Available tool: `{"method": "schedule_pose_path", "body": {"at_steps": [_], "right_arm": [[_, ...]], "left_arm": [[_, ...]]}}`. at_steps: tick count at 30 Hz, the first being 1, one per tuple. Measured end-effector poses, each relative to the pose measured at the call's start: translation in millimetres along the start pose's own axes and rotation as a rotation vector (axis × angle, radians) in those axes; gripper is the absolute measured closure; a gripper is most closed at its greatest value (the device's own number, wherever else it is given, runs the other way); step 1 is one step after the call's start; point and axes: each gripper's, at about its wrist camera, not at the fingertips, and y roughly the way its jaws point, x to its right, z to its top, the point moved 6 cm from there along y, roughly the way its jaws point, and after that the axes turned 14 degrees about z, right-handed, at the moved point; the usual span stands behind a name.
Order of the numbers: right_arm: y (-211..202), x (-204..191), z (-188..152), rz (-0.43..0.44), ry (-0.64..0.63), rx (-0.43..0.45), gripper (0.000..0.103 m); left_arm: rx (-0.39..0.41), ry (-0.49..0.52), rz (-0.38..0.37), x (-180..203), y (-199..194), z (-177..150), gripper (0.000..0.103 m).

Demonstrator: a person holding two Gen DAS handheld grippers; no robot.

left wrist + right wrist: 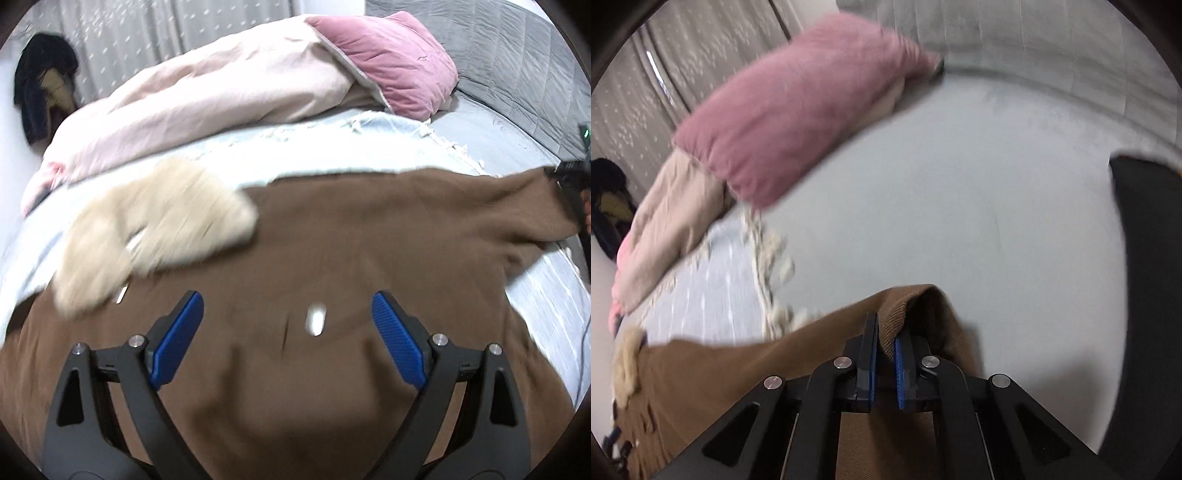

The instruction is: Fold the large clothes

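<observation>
The right claw (885, 345) is pinching a corner of the brown coat (351, 236), which is lying spread over the bed (960, 184). The left claw (288, 325) is hovering wide open just above its middle, holding nothing. The coat is looking soft, thick and heavy, so edges and corners are offering the best hold.

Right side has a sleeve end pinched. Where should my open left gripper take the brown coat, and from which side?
Take the brown coat at its left edge, just below the cream fur collar. The left gripper hangs open over flat mid-cloth, which offers no fold to pinch. Come in from the left, low along the bed, mirroring the right gripper, shut on the sleeve end.
</observation>
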Motion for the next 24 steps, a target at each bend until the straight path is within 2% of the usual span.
{"method": "schedule_pose_path", "body": {"at_steps": [2, 4, 6, 8, 9, 10, 11, 13, 15, 17, 20, 22, 24], "right_arm": [[-6.6, -11.6, 22.0, -0.009, -0.011, 0.051, 0.098], [-13.4, -32.1, 49.4, -0.048, -0.059, 0.111, 0.098], [-12.6, -49.6, 68.0, -0.111, -0.143, 0.135, 0.098], [-1.6, -59.8, 78.6, -0.281, -0.260, 0.142, 0.098], [6.7, -55.7, 83.1, -0.453, -0.323, 0.143, 0.098], [13.4, -45.3, 83.3, -0.585, -0.350, 0.113, 0.098], [18.6, -35.7, 81.3, -0.629, -0.332, 0.079, 0.097], [15.0, -17.5, 69.4, -0.535, -0.223, 0.073, 0.095], [9.4, -7.8, 55.0, -0.411, -0.161, 0.053, 0.084], [3.1, -1.2, 37.7, -0.301, -0.144, 0.019, 0.067], [-18.6, 8.4, 3.1, -0.197, -0.121, -0.015, 0.062], [-22.4, 12.3, -22.6, -0.074, -0.077, -0.099, 0.062], [-17.8, 18.6, -38.0, -0.041, -0.049, -0.172, 0.062]], "left_arm": [[0.047, 0.030, -0.006, 17.6, 18.0, 20.3, 0.012], [0.078, 0.047, -0.015, 34.2, 28.9, 32.3, 0.012], [0.084, 0.055, -0.048, 51.3, 39.3, 38.4, 0.012], [0.053, 0.059, -0.086, 69.0, 51.6, 37.5, 0.012], [0.043, 0.060, -0.091, 73.4, 54.7, 36.3, 0.012], [0.035, 0.065, -0.095, 78.1, 57.1, 34.2, 0.012], [0.028, 0.078, -0.096, 82.8, 57.9, 31.9, 0.012], [0.045, 0.094, -0.089, 85.4, 49.8, 29.8, 0.012], [0.087, 0.116, -0.114, 89.3, 34.1, 29.4, 0.012], [0.129, 0.147, -0.139, 94.7, 16.7, 27.4, 0.012], [0.177, 0.199, -0.237, 108.6, -13.4, 20.2, 0.014], [0.197, 0.234, -0.294, 122.2, -25.7, 18.5, 0.015], [0.203, 0.271, -0.343, 140.7, -33.6, 17.3, 0.019]]}}
